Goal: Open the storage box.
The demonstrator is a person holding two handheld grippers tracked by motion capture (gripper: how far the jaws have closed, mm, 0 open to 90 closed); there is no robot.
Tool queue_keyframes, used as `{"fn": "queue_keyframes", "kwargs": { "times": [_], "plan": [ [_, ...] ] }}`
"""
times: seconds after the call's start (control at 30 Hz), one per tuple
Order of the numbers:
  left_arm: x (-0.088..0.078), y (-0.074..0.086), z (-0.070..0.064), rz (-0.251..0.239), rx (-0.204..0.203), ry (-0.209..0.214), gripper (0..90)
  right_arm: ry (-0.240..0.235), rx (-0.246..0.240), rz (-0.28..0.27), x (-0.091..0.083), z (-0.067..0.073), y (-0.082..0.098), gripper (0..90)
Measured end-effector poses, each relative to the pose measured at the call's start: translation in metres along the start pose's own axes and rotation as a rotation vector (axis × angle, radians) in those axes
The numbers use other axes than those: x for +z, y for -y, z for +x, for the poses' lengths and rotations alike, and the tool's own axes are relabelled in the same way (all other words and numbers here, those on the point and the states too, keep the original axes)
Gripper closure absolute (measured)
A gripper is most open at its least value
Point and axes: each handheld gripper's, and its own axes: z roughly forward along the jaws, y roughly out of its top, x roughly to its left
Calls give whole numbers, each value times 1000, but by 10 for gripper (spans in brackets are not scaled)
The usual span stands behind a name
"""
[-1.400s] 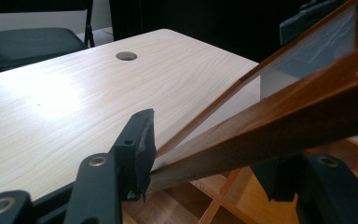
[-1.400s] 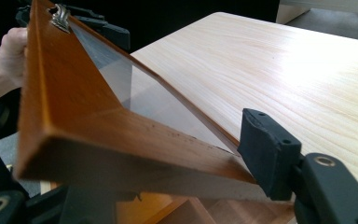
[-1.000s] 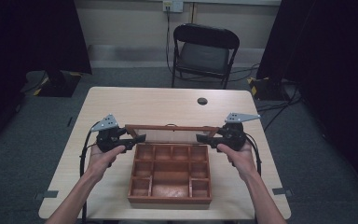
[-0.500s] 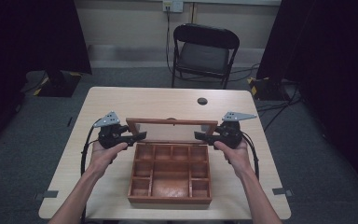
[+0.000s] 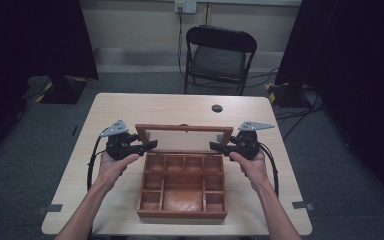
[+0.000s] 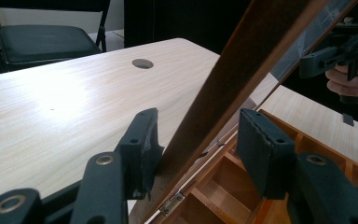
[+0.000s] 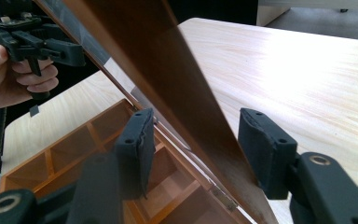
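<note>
A wooden box [image 5: 182, 187] sits toward the near edge of the desk [image 5: 130, 107], its divided compartments open to view. Its glass-paned lid [image 5: 182, 138] stands raised on the hinges along the box's far side, tilted back a little from upright. The person's left hand [image 5: 111, 165] holds the left claw [image 5: 149, 146] at the lid's left side, and the right hand [image 5: 247, 165] holds the right claw [image 5: 216, 146] at the lid's right side, both pointing inward toward each other.

In the left gripper view the left claw [image 6: 198, 140] straddles the dark wooden frame of the lid [image 6: 242, 60]; one pad touches the frame while the other stands clear of it, so the jaws are parted around the wood rather than clamped. A small brass hinge [image 6: 172, 204] shows just below. In the right gripper view the right claw [image 7: 193, 149] likewise sits astride the lid frame [image 7: 168, 70], with the frame running between the two pads and a gap on each side, so these jaws are apart too.

Beyond the lid, the desk has a round cable hole [image 5: 217, 108] near its far edge. Behind the desk stands a black folding chair [image 5: 220, 55]
</note>
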Motion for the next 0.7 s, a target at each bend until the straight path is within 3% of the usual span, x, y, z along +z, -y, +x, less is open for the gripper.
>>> {"fn": "queue_keyframes", "kwargs": {
  "times": [0.27, 0.7],
  "plan": [
    [5, 8, 5, 33, -8, -14, 492, 10, 2, 19, 6, -2, 4, 462],
    [9, 12, 10, 2, -29, -29, 514, 33, 34, 3, 9, -14, 15, 497]
  ]
}}
